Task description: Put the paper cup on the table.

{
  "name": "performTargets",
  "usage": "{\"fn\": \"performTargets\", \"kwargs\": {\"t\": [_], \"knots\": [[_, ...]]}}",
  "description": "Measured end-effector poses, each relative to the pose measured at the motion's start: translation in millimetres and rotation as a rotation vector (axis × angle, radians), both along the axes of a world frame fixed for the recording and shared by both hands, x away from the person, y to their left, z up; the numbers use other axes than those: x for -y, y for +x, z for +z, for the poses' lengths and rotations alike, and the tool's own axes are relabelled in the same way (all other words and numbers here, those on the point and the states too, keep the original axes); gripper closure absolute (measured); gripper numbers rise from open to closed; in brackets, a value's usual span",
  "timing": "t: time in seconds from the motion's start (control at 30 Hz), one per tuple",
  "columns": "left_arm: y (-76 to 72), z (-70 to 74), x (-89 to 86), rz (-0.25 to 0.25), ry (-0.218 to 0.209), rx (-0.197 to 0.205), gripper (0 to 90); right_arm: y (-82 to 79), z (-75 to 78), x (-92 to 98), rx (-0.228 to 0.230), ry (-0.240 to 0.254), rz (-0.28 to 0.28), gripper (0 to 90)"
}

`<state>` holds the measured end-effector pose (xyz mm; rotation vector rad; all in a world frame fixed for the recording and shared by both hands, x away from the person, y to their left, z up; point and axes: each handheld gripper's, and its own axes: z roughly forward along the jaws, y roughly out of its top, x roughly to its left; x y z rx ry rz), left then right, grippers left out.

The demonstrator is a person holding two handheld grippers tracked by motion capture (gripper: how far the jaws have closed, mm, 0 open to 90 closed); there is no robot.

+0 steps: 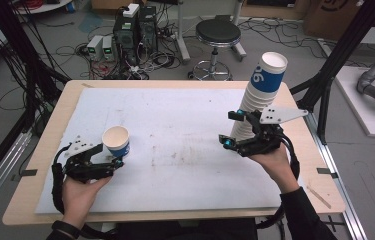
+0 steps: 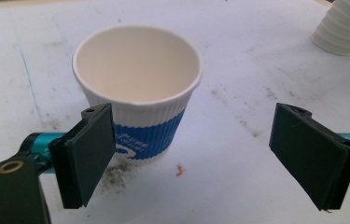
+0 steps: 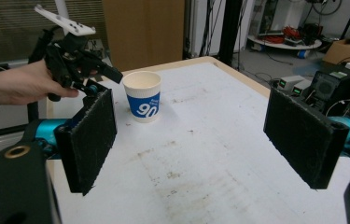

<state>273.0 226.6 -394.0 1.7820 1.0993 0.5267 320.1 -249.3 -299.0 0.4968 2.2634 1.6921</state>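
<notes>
The surface (image 1: 175,150) is a wooden top under a stained white sheet, and the work on it looks like dealing single cups off a stack; the stack of cups (image 1: 262,95) stands tall and leaning at the right side, with the right gripper (image 1: 235,131) just beside its base, though from the high view I cannot tell whether it touches; in its own view its fingers (image 3: 91,140) stand wide with nothing between them; the single cup (image 1: 116,141), white with a blue band, stands upright on the left part of the sheet, well apart from the stack; the left gripper (image 1: 106,159) sits just beside it on the person's side, its fingers (image 2: 88,154) spread wide, one pad in front of the cup's wall without pressing it; so I judge the placing step done, the cup set down and released; the next move probably calls for the left hand to back clear without nudging the light cup, while the right one steadies the stack for the next cup.
</notes>
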Motion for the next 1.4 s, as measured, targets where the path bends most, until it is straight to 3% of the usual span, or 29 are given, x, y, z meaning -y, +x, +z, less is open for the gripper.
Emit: {"fn": "performTargets", "kwargs": {"t": [0.2, 0.5, 0.6, 0.83, 1.17, 1.4], "knots": [[-7.8, 24.6, 10.3, -0.070, -0.002, 0.093, 14.8, -0.8, 1.2, -0.8, -0.003, -0.003, 0.005, 17.4], [6.9, 61.4, 35.2, -0.200, -0.100, 0.177, 17.9, -1.2, 3.7, 0.5, -0.005, -0.011, 0.015, 17.4], [16.8, 68.6, 48.7, -0.281, -0.104, 0.158, 17.9, -1.7, 5.3, 1.5, -0.005, -0.009, 0.019, 17.4], [27.6, 76.8, 66.1, -0.379, -0.138, 0.208, 17.9, -0.9, 5.9, 2.0, -0.013, -0.009, 0.028, 17.5], [33.1, 90.3, 79.2, -0.474, -0.149, 0.226, 17.9, -1.0, 5.2, -0.6, -0.017, -0.021, 0.048, 17.5], [35.1, 90.4, 84.2, -0.525, -0.134, 0.238, 17.9, -0.6, 4.9, -0.1, -0.018, -0.024, 0.050, 17.5]]}}
